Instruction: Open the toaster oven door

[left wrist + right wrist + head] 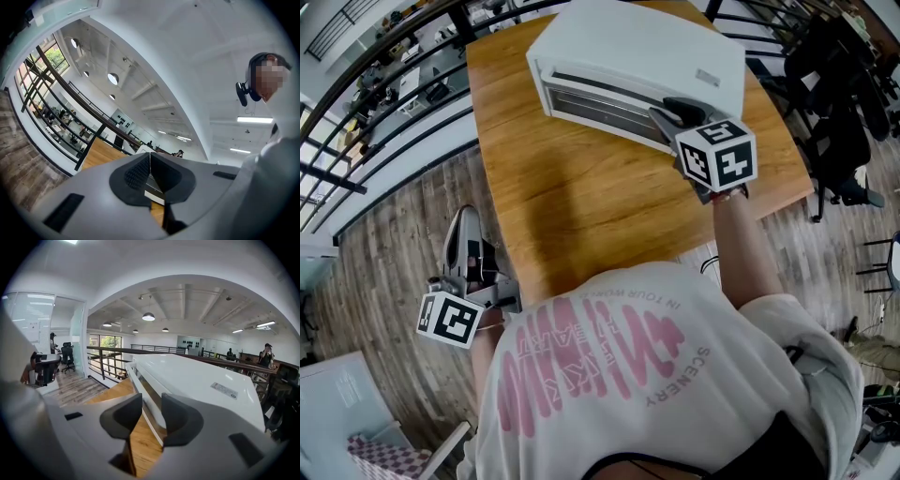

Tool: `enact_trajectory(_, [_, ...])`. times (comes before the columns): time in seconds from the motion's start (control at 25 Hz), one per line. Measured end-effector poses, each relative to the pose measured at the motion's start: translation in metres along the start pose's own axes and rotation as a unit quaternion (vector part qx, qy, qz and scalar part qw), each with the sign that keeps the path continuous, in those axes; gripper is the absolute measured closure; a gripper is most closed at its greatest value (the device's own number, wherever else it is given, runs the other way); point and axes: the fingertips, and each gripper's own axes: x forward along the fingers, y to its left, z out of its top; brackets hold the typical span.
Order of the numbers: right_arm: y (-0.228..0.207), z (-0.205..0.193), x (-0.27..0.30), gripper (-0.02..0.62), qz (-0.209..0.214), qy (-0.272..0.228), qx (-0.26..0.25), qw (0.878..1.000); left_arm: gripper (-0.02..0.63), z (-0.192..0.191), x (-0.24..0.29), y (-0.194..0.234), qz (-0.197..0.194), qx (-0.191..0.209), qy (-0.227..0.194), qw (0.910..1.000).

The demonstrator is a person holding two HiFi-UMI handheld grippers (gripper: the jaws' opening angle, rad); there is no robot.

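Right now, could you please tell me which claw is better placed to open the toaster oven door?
The right claw is better placed: it is open, right at the toaster oven door. The left claw is shut, off the table edge and far from the oven.

Head view: your shirt (675,375) hides the table's (581,206) near edge. Your right claw (667,112) and its marker cube cover the right end of the toaster oven door (600,98). The top edge cuts off the back of the toaster oven (647,47). The print on its label (227,390) is too small to read. Left gripper view: your left claw (150,161) blocks most of the table.
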Motion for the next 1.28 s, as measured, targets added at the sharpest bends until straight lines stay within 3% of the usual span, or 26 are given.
enact_trajectory(0.52, [0.0036, -0.0062, 0.0016, 0.471, -0.022, 0.049, -0.102, 0.993, 0.584, -0.0013, -0.0052, -0.0009, 0.0, -0.009, -0.004, 1.0])
enact_trajectory(1.28, [0.0044, -0.0061, -0.0005, 0.468, -0.029, 0.03, -0.08, 0.996, 0.584, -0.0038, -0.0006, -0.0028, -0.009, -0.014, 0.002, 0.9999])
